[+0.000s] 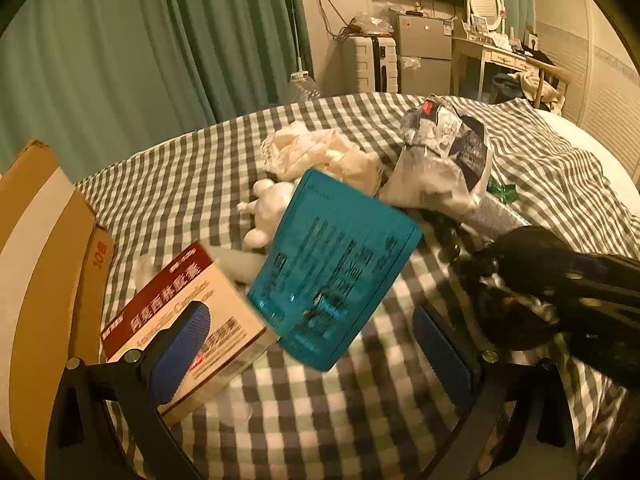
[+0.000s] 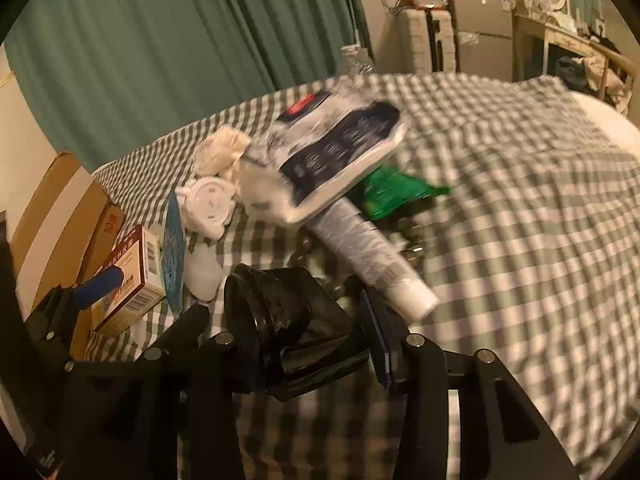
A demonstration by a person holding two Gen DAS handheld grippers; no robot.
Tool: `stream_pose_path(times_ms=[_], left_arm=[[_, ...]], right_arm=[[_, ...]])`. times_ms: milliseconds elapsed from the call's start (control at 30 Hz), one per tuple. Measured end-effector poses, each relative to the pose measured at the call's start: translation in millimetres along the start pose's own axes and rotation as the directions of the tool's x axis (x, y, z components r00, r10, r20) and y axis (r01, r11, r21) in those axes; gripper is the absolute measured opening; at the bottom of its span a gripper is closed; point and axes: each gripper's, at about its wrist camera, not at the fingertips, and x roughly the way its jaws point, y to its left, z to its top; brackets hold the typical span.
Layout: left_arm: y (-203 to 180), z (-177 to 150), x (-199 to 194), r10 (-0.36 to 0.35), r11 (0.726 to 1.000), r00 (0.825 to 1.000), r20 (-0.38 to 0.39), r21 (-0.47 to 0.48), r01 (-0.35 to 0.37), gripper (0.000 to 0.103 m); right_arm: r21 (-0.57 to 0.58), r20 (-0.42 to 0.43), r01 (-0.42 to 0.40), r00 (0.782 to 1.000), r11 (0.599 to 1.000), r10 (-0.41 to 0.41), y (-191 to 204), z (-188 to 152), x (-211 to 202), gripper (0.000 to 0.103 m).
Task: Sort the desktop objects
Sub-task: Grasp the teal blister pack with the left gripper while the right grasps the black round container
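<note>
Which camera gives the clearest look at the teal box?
The left wrist view. There the teal box fills the middle of the frame with its broad printed face toward the camera, tilted, though the print is blurred. The right wrist view shows it only edge-on, a thin teal sliver beside the red-and-white medicine box.

Left gripper (image 1: pixel 312 344): black angular frame, blue textured pads (image 1: pixel 178 350), silver screws behind each finger. Right gripper (image 2: pixel 316 344): same black frame, blue pad edge, round silver screws.
</note>
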Motion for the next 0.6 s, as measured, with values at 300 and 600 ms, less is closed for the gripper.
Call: stream_pose_path(times_ms=[300,600], left_arm=[[8.7,18.4,7.5,-0.052,0.998,0.998,0.039,-0.027,0.053,0.087],[38.3,11.2,-4.7,-0.119,0.988,0.993,0.022,-0.096,0.120,0.025]], right_arm=[[0.106,0.009,0.001,1.000,0.994,-0.002,-33.5,2.3,-14.0,0.042],[0.083,0.004,0.003,1.000,0.997,-0.003,-27.6,2.6,-14.7,0.042]])
